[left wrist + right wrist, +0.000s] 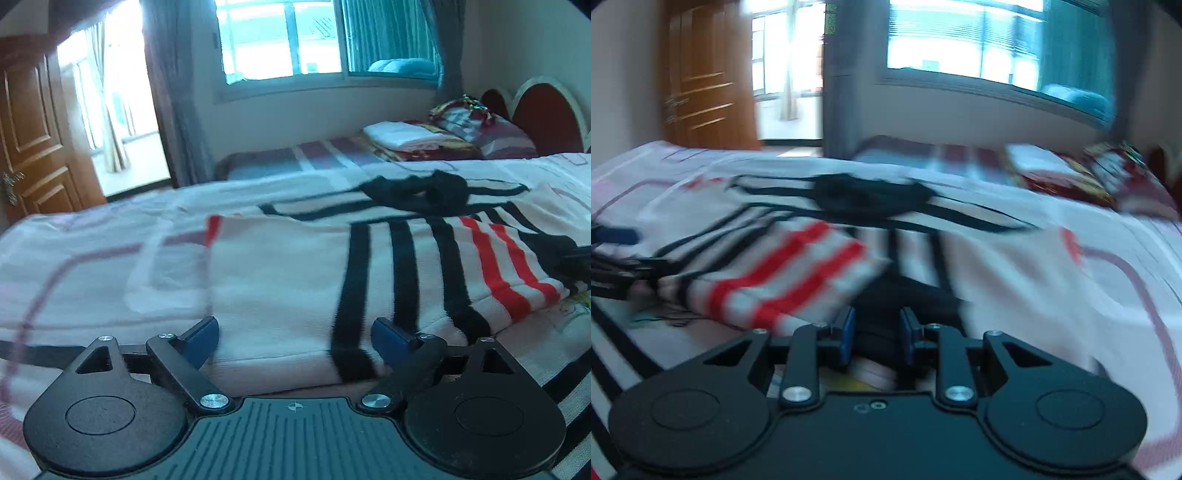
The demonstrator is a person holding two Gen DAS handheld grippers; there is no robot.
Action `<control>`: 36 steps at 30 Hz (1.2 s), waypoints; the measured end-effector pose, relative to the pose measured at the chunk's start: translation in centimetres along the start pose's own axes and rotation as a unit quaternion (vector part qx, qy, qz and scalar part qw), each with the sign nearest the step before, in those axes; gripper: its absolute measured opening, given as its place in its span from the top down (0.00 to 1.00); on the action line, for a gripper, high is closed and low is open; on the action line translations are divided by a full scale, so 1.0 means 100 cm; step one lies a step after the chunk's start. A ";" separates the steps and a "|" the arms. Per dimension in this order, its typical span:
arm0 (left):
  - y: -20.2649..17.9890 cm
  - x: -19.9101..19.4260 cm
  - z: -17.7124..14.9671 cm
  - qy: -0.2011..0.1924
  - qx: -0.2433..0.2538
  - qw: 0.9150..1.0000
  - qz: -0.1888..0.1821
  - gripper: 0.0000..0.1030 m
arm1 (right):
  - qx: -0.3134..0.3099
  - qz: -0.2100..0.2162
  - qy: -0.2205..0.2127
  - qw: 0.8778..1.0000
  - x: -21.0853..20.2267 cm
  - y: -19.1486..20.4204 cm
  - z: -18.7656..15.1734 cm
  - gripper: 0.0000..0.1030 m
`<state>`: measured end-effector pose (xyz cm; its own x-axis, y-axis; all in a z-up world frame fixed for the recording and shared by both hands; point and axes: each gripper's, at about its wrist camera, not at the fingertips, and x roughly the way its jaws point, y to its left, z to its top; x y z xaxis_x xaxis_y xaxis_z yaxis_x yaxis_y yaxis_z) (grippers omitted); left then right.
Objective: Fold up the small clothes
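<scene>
— Where's the garment?

— The striped sweater (295, 288) lies folded on the bed (92, 266), a black garment (424, 190) beyond it.

— And my claws?

— My left claw (294, 334) stands wide apart over the sweater's near edge, gripping nothing. My right claw (875, 336) is narrow; blur hides whether it pinches fabric.

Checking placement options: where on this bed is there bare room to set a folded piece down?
Bare sheet lies left of the white garment with black and red stripes, toward the wooden door. Crowded: the black garment just behind it, and the folded white stack and patterned pillow by the headboard.
</scene>
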<state>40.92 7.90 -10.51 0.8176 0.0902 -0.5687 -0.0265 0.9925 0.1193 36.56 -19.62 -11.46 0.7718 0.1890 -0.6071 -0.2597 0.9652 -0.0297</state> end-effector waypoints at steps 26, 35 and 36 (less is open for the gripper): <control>-0.010 -0.007 0.012 -0.013 0.002 1.000 0.003 0.12 | 0.073 0.007 -0.063 0.995 -0.042 -0.019 0.000 0.79; -0.017 -0.014 0.007 0.026 0.103 0.993 0.057 0.00 | 0.026 -0.027 -0.005 0.999 -0.029 0.002 0.005 0.76; -0.010 -0.027 0.004 0.024 0.092 0.994 0.048 0.00 | 0.046 -0.011 -0.014 0.999 -0.040 -0.004 0.004 0.77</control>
<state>38.99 6.68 -8.74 0.7882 0.1911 -0.5850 0.0070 0.9477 0.3191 33.80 -20.71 -8.74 0.7936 0.1711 -0.5839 -0.1886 0.9816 0.0313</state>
